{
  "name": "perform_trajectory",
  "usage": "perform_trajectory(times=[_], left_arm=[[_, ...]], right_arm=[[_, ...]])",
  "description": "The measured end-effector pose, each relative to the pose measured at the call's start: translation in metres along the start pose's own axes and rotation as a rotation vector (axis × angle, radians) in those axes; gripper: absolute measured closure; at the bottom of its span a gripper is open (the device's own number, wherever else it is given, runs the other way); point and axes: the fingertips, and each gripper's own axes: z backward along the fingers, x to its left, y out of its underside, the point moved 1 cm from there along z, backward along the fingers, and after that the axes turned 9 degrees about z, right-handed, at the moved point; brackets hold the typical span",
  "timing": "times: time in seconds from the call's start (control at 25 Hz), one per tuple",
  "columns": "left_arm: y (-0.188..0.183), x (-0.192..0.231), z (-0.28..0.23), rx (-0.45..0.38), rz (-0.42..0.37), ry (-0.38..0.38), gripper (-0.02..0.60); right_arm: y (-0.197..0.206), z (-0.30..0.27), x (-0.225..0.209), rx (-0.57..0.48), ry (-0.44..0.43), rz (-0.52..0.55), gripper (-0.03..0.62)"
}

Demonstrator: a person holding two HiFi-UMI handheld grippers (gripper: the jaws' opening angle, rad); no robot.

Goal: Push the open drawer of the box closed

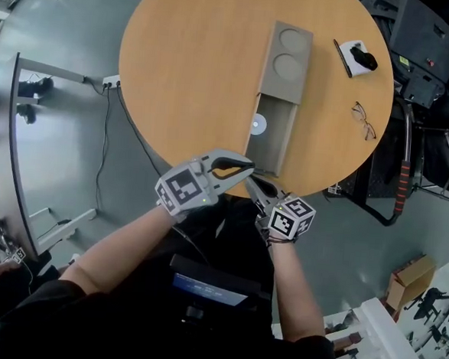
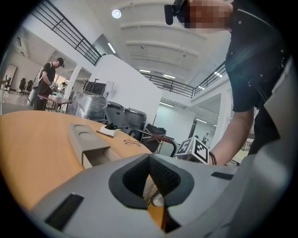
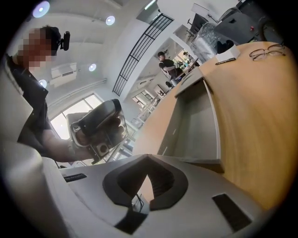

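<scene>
A long grey box (image 1: 287,55) with two round recesses in its top lies on the round wooden table (image 1: 186,65). Its drawer (image 1: 276,140) is pulled out toward me, and a small white disc (image 1: 259,124) sits at the drawer's left side. My left gripper (image 1: 246,166) is shut and empty, with its tips at the near left corner of the drawer front. My right gripper (image 1: 256,185) is also shut and empty, just below the drawer front at the table's edge. The left gripper view shows the open drawer (image 2: 96,156) ahead to the left. The right gripper view looks along the drawer (image 3: 198,125).
A pair of glasses (image 1: 364,120) lies on the table to the right of the drawer. A white pad with a black object on it (image 1: 359,58) sits at the far right. Dark equipment and a stand (image 1: 415,88) crowd the table's right side. A cable (image 1: 105,128) runs across the floor on the left.
</scene>
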Motion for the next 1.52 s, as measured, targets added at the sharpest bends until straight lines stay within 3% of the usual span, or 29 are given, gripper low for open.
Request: perform_trajectory(times=[0.72,1.52], left_arm=[[0.013,0.003,-0.003,-0.001,0.032,-0.019,0.558],[0.022,0.012,-0.017,0.028,0.084,-0.044,0.558]], right_arm=[[0.010,-0.015,-0.014,0.032,-0.013,-0.044,0.588],[-0.032,-0.021,-0.032,-0.031,-0.027,-0.027,0.588]])
